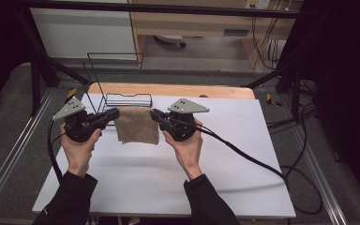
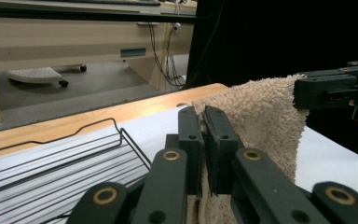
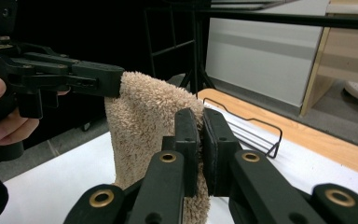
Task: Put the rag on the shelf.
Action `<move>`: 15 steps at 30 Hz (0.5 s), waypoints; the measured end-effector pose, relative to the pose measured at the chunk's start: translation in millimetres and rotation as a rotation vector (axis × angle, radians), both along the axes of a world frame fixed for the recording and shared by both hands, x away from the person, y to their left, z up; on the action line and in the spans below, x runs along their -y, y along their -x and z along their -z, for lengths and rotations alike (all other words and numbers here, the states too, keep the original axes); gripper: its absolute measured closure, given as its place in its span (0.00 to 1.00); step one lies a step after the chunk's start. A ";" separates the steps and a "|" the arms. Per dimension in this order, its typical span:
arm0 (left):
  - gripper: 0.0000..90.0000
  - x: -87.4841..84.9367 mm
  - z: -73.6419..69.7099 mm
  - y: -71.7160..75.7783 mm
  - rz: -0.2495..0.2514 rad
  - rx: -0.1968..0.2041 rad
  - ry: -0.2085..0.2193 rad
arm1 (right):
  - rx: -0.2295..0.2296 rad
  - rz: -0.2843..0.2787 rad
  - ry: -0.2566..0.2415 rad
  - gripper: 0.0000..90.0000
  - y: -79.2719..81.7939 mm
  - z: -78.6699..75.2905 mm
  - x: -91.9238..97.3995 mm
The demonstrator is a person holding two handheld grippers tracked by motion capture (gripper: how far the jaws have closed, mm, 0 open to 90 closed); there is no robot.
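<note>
At frame centre, the left tongs point(image 1: 115, 114) and right tongs point(image 1: 154, 115) each clamp a top corner of the towel point(image 1: 137, 125), which hides part of the wire rack point(image 1: 127, 99) on the counter point(image 1: 168, 173) behind it.

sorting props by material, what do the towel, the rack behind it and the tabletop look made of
Towel: beige terry cloth, looped fuzzy pile, probably cotton. Rack: thin black wire, likely coated metal. Table: smooth matte white top, wood-look strip at the far edge; material unclear.

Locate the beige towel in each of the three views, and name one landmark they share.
High view: towel hangs centre, between both grippers.
Left gripper view: towel right of centre, pinched in near jaws.
Right gripper view: towel left of centre, pinched in near jaws.
Shared landmark: black wire rack.
</note>
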State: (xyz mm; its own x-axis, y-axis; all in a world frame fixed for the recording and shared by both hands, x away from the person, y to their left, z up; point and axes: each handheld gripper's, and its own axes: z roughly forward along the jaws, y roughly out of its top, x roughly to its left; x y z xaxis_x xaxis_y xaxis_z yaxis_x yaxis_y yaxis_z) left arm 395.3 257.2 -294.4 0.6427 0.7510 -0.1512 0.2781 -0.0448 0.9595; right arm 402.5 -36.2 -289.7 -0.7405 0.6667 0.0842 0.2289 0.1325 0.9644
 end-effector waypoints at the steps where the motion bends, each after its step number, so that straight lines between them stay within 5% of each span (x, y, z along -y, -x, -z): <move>1: 0.95 -1.5 -1.2 -0.4 0.000 0.004 0.006 | 0.000 0.001 -0.005 0.95 -0.4 -1.2 -1.3; 15: 0.95 -16.6 -20.9 -6.2 -0.027 0.064 0.041 | 0.070 0.019 -0.045 0.95 -8.8 -21.5 -18.9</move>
